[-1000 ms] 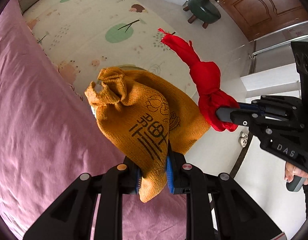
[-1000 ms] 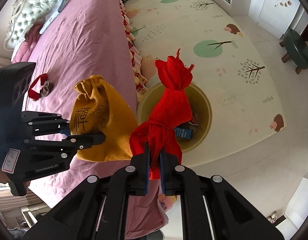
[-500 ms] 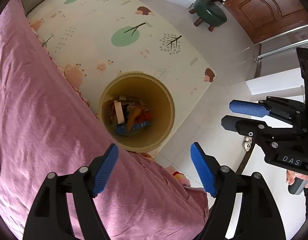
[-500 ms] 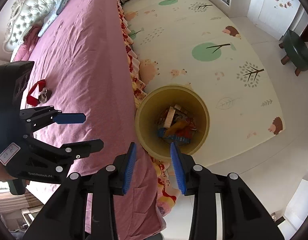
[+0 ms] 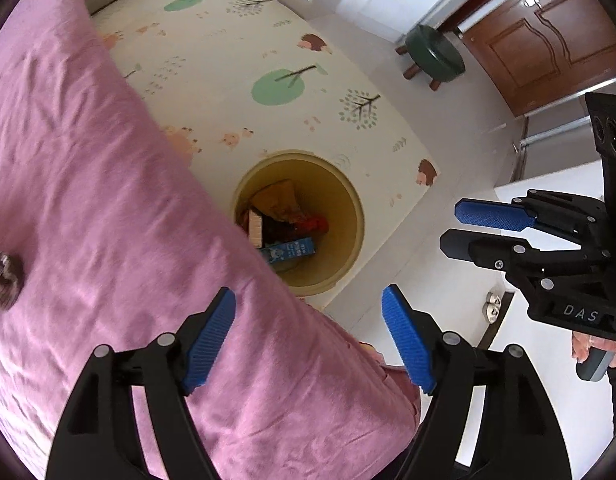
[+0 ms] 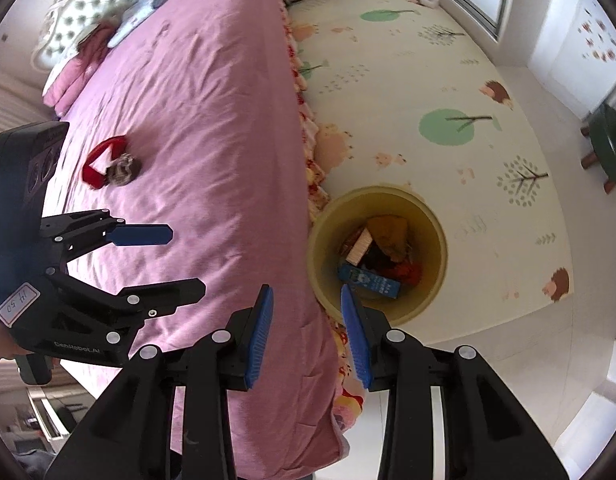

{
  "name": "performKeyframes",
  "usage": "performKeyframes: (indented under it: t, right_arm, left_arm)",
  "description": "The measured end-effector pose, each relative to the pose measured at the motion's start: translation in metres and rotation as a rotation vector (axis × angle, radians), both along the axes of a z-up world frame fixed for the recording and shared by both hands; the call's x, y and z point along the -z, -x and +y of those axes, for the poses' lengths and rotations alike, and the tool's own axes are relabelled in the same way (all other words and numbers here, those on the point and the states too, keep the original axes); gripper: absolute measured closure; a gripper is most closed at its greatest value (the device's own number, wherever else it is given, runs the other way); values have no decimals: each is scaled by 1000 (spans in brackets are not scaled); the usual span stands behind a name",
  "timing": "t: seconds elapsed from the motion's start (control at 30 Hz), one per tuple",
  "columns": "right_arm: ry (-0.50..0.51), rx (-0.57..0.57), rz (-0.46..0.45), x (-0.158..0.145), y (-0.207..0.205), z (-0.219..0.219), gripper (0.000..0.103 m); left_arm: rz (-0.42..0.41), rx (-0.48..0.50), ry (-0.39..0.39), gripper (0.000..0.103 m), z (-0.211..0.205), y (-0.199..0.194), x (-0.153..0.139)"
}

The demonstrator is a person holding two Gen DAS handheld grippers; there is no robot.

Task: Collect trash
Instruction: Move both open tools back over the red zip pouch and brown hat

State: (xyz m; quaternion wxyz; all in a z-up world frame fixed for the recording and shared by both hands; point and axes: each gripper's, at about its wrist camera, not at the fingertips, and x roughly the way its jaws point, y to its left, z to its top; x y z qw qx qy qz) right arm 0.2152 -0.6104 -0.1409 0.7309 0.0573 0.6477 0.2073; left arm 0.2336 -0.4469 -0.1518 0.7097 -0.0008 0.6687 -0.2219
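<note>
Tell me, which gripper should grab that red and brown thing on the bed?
Probably the left gripper: it's open and over the bed, nearer the red-and-brown bundle. The right gripper is at the bed's edge by the bin.

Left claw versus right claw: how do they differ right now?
The left claw gapes wide, while the right claw is open more narrowly. The left claw hangs over the edge of the pink bed; the right claw sits by the rim of the yellow bin on the floor. Both are empty, with blue pads, and both look down toward the bin, where an orange pouch lies.
</note>
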Motion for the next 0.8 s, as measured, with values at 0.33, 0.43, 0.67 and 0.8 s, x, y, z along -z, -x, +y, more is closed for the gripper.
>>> performKeyframes:
  t: [0.33,0.43,0.67,0.8]
  right_arm:
    - [-40,-134,-39,-24,3,89,68]
    - [-53,-175,-44,-28,4,117,68]
    - [-61,-260,-42,-31,8,180,67]
    - [-59,-303,-37,-28,8,215,67]
  left_arm:
    - [-55,-129,-34,27,87,24,-27]
    - [-66,-178,-37,23,113,32,-33]
    - [-59,-297,-40,23,176,55,-33]
    - [-50,-346,-48,23,211,62,-27]
